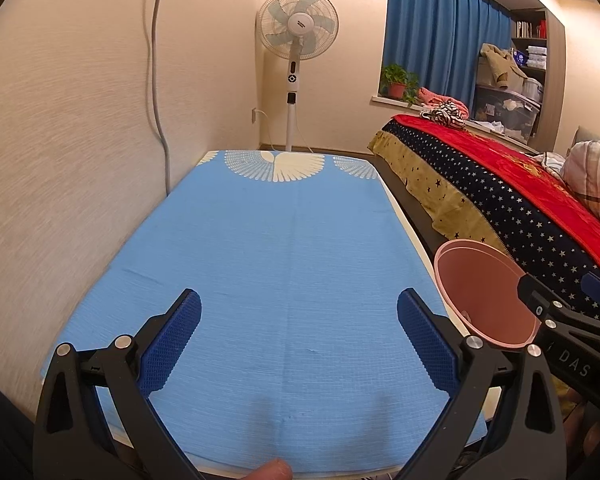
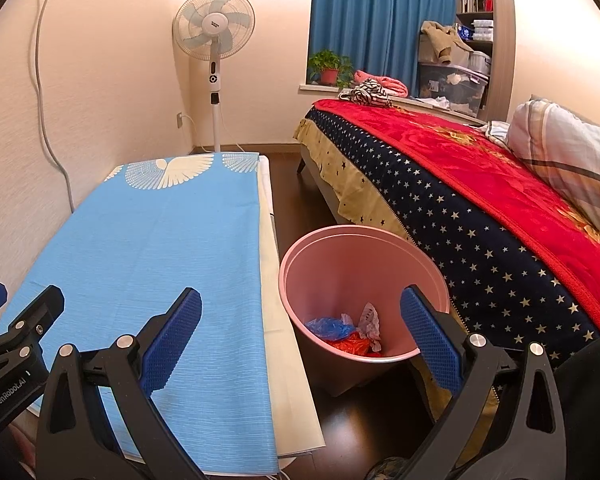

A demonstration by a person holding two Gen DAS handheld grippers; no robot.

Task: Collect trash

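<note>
A pink bin [image 2: 364,276] stands on the dark floor between the table and the bed. Inside it lie a blue plastic bag [image 2: 330,328], an orange-red wrapper [image 2: 350,346] and a crumpled white wrapper [image 2: 370,320]. My right gripper [image 2: 300,332] is open above the table's right edge and the bin's near rim, holding nothing. My left gripper [image 1: 299,332] is open over the blue tablecloth [image 1: 280,260], also holding nothing. The bin [image 1: 484,292] shows at the right of the left wrist view, partly behind the right gripper's body.
A bed with a red blanket [image 2: 500,184] and starred skirt runs along the right, close to the bin. A standing fan [image 2: 214,28] is beyond the table's far end. A wall with a grey cable [image 1: 158,80] borders the table on the left.
</note>
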